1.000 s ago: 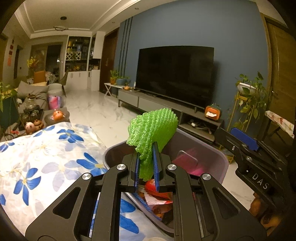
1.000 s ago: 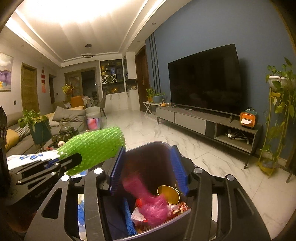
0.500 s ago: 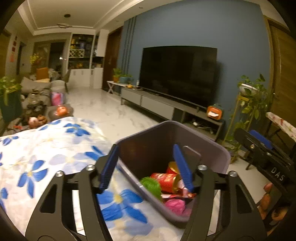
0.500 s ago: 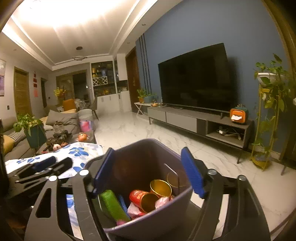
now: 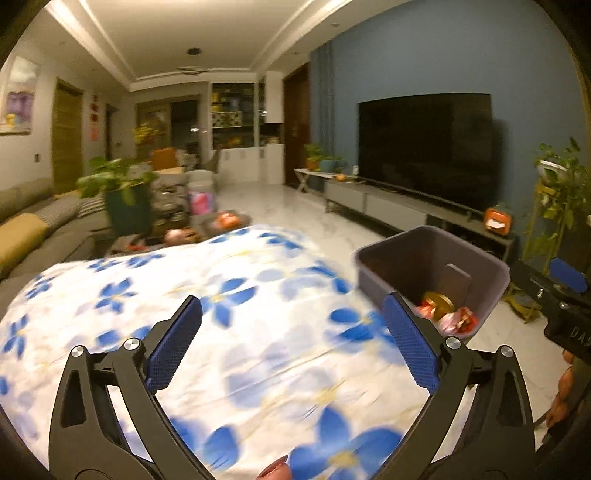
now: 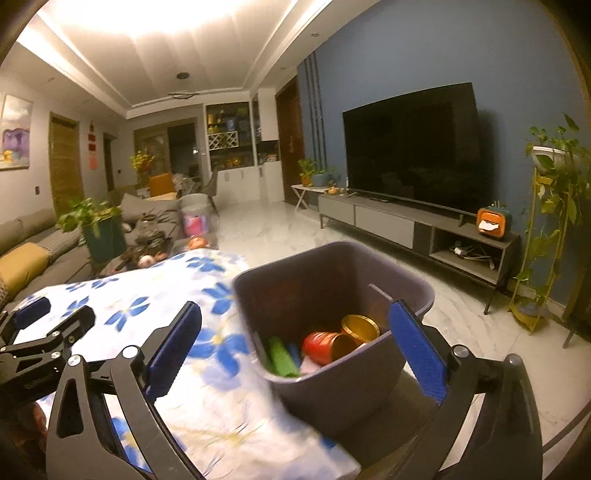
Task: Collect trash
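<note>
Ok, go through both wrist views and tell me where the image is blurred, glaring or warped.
Left wrist view: the white cloth with blue flowers is smeared by motion blur, while the open left gripper stays sharp; fisheye bends the ceiling lines. Right wrist view: the ceiling light blows out to glare, the near cloth and the dark plastic bin edge blur, and the black television stays crisp.

Left black two-finger tool w/ blue pads: jaws spread wide, nothing held. Right black blue-padded tool: same, wide apart, empty, both level, pointing fwd.
</note>
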`<state>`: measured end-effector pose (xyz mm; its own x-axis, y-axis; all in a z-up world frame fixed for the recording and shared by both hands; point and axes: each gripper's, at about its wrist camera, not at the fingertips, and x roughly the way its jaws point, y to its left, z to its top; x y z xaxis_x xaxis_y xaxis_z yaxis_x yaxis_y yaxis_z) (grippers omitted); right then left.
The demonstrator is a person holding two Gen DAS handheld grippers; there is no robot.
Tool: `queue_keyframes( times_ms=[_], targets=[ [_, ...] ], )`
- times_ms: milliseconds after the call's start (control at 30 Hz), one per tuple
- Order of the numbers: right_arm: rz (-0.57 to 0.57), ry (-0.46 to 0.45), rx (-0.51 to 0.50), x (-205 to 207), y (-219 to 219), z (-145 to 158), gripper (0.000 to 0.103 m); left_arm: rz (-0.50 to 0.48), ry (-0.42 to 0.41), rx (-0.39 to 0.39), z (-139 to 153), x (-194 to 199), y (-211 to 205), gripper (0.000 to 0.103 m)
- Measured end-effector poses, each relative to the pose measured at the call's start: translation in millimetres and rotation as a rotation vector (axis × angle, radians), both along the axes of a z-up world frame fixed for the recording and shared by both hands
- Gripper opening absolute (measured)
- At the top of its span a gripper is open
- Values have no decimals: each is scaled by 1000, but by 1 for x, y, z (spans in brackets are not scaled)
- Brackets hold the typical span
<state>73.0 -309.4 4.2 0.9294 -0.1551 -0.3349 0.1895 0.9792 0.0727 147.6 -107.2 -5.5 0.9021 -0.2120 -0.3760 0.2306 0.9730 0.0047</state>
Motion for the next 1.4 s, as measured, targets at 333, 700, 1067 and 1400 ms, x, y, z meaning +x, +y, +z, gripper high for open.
queue_keyframes(
  times_ms=[333,700,1067,1400],
  targets=[
    [30,3,-59,-47,58,8,97,90,21,47,-1,-71,69,97],
    [74,-20,-92,-90,112,16,97,162,-22,-8,7,-125,110,97],
    [101,-60,-133,-124,148,23,97,213,-26,-60,10,-165,140,97],
    [105,-74,-129,-131,152,23,97,213,-37,-75,14,-173,148,97]
  ],
)
